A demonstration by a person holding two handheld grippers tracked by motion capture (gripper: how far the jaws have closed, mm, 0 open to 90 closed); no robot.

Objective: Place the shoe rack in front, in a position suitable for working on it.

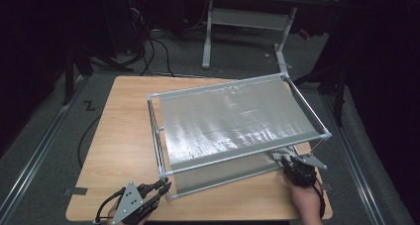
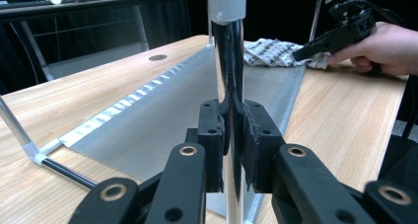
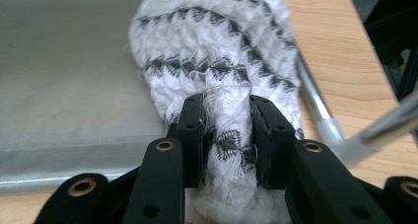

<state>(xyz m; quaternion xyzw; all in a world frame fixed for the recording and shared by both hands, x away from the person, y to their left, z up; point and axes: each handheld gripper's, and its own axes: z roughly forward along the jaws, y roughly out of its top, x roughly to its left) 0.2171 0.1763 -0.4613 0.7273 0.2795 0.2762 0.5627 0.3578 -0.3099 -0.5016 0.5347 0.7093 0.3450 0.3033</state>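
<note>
The tabletop (image 1: 124, 136) is of light wood with a visible grain, and near its far edge there is a small round hole (image 2: 157, 57). Under it lies a grey floor (image 1: 44, 136), where black cables (image 1: 153, 56) run in loops. Behind the tabletop stands a second table (image 1: 247, 17) with white metal legs. A small grey piece of tape (image 1: 77, 191) lies on the floor beside the near left corner.

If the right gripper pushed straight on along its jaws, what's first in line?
Nothing new: the right gripper is already pinching the striped knitted cloth. Further on it would probably bunch the cloth over the grey fabric sheet; depth is unclear.
</note>
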